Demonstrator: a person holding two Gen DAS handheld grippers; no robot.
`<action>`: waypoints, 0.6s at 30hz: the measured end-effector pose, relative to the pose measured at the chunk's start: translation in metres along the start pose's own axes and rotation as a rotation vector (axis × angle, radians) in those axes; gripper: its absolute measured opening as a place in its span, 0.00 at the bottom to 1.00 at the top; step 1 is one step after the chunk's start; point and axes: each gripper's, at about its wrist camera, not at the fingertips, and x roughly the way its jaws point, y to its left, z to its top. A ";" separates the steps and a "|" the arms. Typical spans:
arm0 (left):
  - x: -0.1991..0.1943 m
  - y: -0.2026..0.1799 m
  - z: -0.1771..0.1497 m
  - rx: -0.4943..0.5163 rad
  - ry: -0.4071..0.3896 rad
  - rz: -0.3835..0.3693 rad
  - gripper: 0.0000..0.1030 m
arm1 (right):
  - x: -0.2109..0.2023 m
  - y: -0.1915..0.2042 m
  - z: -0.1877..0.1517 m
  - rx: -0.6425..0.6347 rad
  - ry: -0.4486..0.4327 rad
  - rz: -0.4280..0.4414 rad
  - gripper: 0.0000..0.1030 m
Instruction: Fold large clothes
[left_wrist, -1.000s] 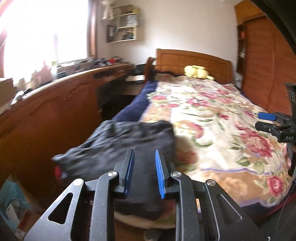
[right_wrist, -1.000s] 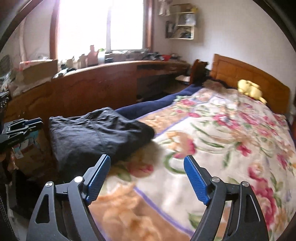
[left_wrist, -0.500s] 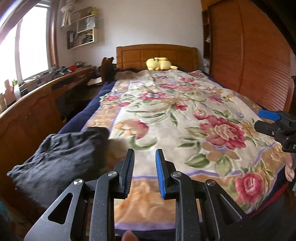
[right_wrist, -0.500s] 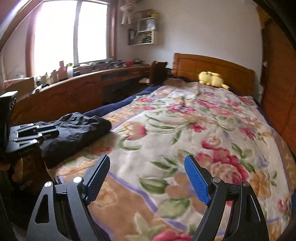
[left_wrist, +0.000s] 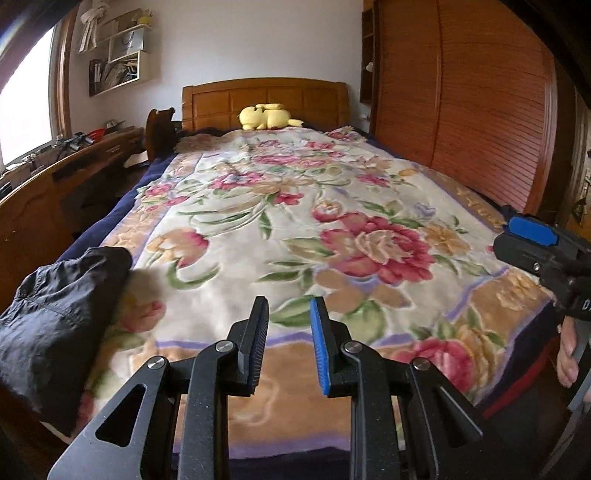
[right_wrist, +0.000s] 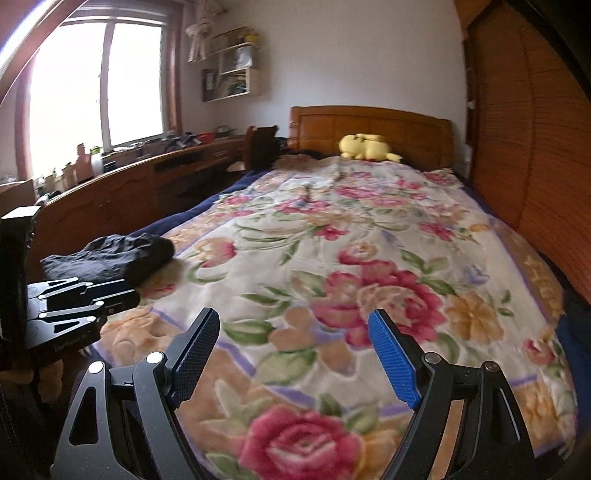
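- Bedroom with a floral blanket (left_wrist: 332, 236) spread flat over the bed, wooden headboard (left_wrist: 264, 99) at the far end, yellow plush toy (left_wrist: 267, 116) against it, louvred wardrobe doors (left_wrist: 461, 110) along one side, long wooden desk (right_wrist: 122, 192) under the window on the other.
- Dark garment (left_wrist: 55, 306) lying bunched at the near left corner of the bed, partly over the edge; appeared compact already, though whether folded or merely heaped could not be told.
- Left gripper (left_wrist: 288, 347) held over the foot of the bed with jaws narrow, a slim gap between the pads and nothing in it.
- Right gripper (right_wrist: 293, 358) held beside it with jaws wide and empty, above the blanket's near border.
- Both pointed up the bed, well apart from the garment; no cloth touched by either.
- Judged as a between-pieces step: either one item done and set aside, or the grab not yet begun.
- Next move likely called for a turn toward the dark bundle, or toward a fresh piece out of view, with a wider left opening before any pinch on thick cloth.
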 end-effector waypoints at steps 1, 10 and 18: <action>-0.001 -0.005 0.000 0.000 -0.004 -0.005 0.23 | -0.005 0.000 -0.001 0.005 -0.006 -0.016 0.82; -0.029 -0.033 0.007 0.006 -0.050 -0.025 0.23 | -0.037 0.007 -0.018 0.063 -0.073 -0.088 0.82; -0.065 -0.043 0.021 0.019 -0.128 -0.038 0.23 | -0.068 0.019 -0.022 0.079 -0.152 -0.112 0.82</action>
